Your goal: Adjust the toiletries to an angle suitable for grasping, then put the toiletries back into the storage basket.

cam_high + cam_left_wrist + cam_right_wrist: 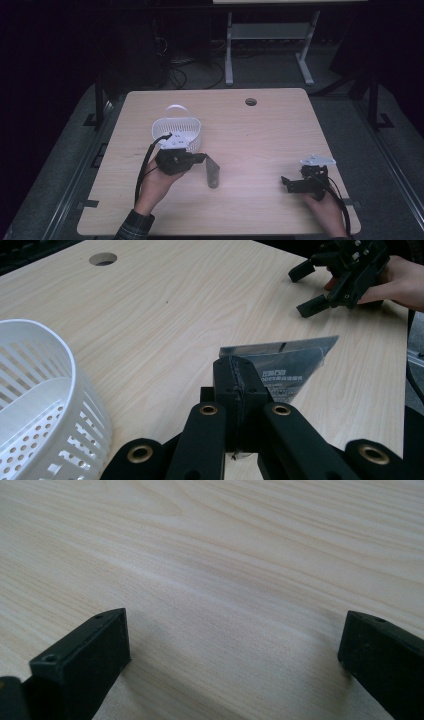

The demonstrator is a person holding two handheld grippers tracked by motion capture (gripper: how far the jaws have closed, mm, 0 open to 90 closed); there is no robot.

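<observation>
- The left gripper (235, 390) is clamped on one edge of a packet (285, 362), which juts out ahead of it, off the table (175, 320)
- The packet is judged light, thin, floppy and slick; a grip well in from the edge is safest
- A basket (45, 405) sits just beside the left gripper
- The right gripper (235, 655) rests well apart, jaws spread on nothing

Dim room – grey floor (350, 130), second desk's white legs (229, 50) behind.

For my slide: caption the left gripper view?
Left hand-held gripper pinching a dark packet beside a white basket.
</observation>
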